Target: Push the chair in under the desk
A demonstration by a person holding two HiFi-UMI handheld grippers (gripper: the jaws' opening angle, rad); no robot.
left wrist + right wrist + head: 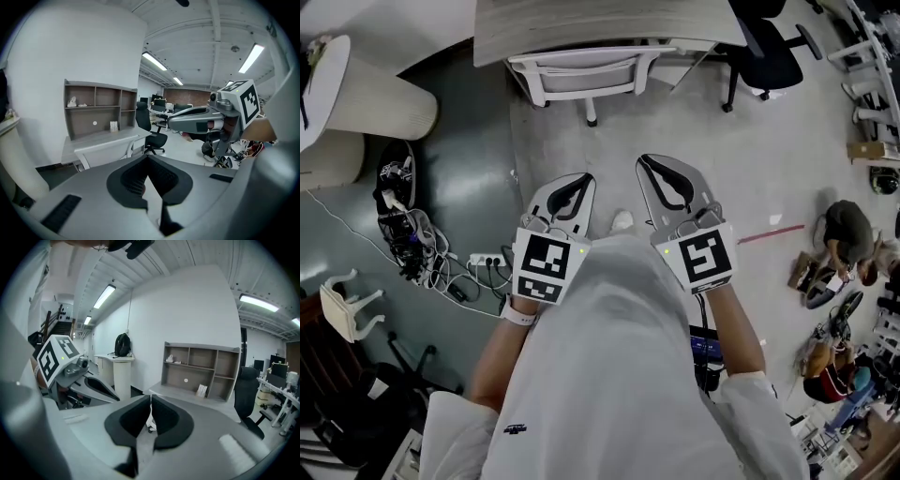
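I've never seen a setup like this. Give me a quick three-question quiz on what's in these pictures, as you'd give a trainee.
1. True or false: the white chair is tucked partly under the desk.
2. What does the left gripper hold? A) a cable B) nothing C) a chair leg
3. Fill in: in the head view, the black chair stands to the ___ of the white chair.

Key: 1 true; 2 B, its jaws are shut with nothing between them; 3 right.
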